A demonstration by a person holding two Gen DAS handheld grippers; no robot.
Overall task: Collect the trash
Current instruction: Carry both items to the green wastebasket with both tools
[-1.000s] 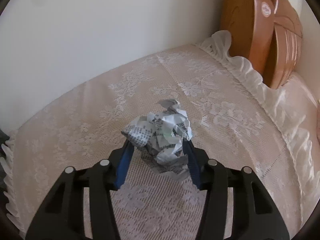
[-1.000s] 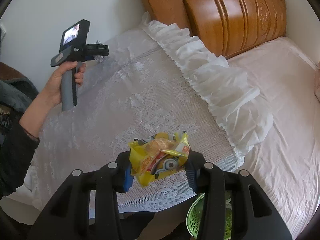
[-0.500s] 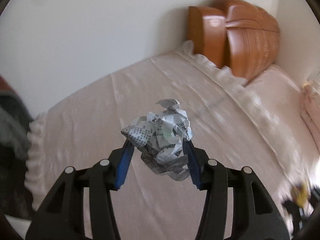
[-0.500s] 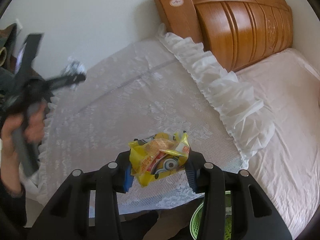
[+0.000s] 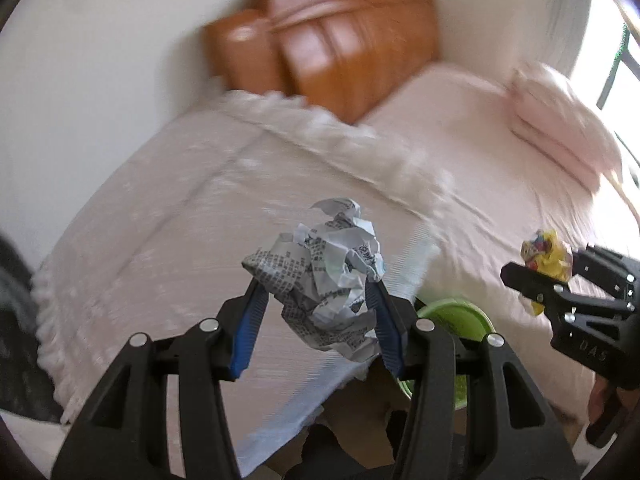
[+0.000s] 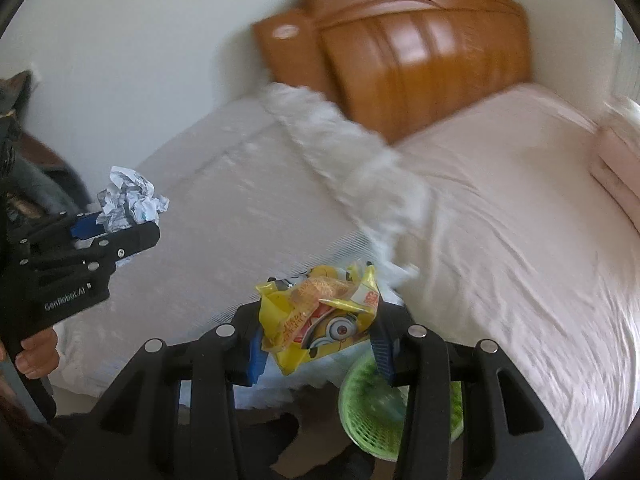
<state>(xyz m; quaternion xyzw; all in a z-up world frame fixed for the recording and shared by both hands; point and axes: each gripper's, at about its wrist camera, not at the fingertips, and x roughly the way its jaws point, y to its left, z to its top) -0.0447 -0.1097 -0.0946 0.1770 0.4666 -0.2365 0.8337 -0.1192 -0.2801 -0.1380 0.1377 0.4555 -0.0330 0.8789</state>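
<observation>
A crumpled ball of printed newspaper is clamped in my left gripper, held in the air over the lace bed cover. From the right wrist view the same paper ball and left gripper show at the left. My right gripper is shut on a yellow cartoon snack wrapper. That wrapper also shows at the right of the left wrist view. A green mesh basket sits low beside the bed, just under the right gripper; its rim peeks out behind my left fingers.
The bed has a white lace cover with a frilled edge, a pink sheet and a wooden headboard. A pink pillow lies at the far right. A hand grips the left tool's handle. Dark clutter stands by the wall at left.
My left gripper has lifted the paper ball off the bed and swung right toward the basket. The right gripper has shifted slightly, still holding the wrapper. Both views are motion-blurred.
</observation>
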